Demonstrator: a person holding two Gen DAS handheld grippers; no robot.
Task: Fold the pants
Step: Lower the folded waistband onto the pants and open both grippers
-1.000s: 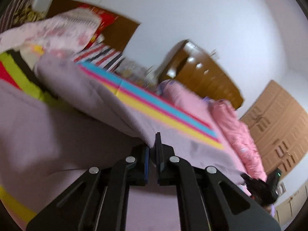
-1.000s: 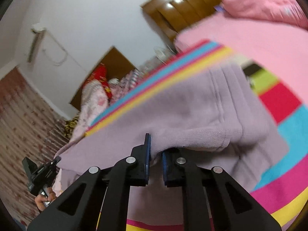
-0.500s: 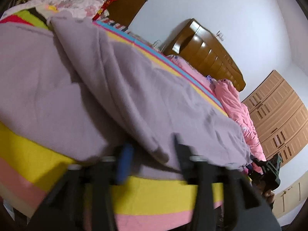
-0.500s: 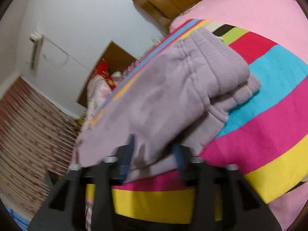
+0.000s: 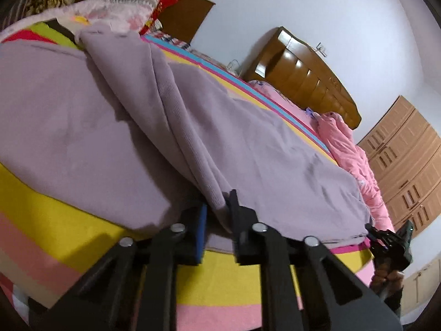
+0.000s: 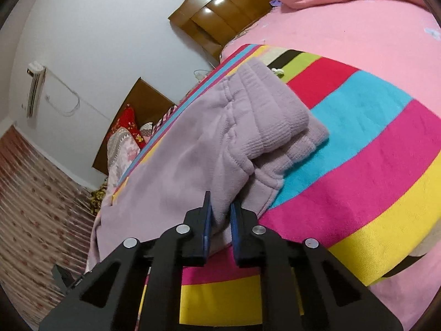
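Note:
Lilac knit pants [image 5: 115, 115] lie folded lengthwise on a striped blanket [image 5: 55, 220] on the bed. My left gripper [image 5: 217, 215] has its jaws a little apart, with a fold of the pants' near edge between them. In the right wrist view the pants [image 6: 193, 160] show their ribbed waistband end. My right gripper [image 6: 220, 215] is likewise slightly parted around the pants' near edge. The other gripper shows at the far right of the left wrist view [image 5: 391, 245].
The striped blanket [image 6: 358, 143] covers a pink bed sheet [image 6: 344, 27]. A pink duvet [image 5: 350, 149] is bunched by the wooden headboard [image 5: 303, 74]. Pillows [image 5: 115, 8] are piled at the far left. A wooden wardrobe [image 5: 408, 160] stands on the right.
Both grippers have lowered the lifted pants edge onto the bed and drawn it back toward me. Their jaws, clamped tight a second ago, have loosened and stand slightly apart.

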